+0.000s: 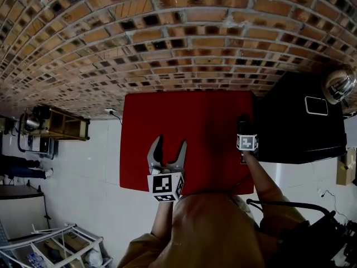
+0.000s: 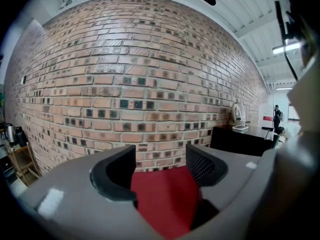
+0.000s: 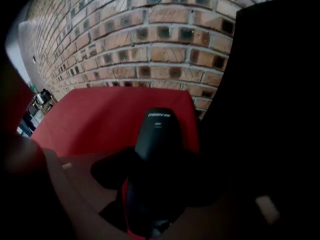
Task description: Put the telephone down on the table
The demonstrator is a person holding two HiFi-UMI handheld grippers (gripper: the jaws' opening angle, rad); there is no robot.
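Head view: your left gripper (image 1: 170, 145) hangs over the red table (image 1: 184, 116), your right gripper (image 1: 244, 128) low at its right edge. Left gripper view: jaws spread, empty. Right gripper view: the telephone (image 3: 157, 134) lies between jaws standing just off it, seemingly resting on the table. Only backing away is left.

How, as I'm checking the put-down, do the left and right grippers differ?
The left gripper has empty jaws standing wide, only the red table showing between them; the right gripper has the black telephone between its jaws. The left gripper faces the brick wall; the right gripper tilts down at the table. Both carry marker cubes.
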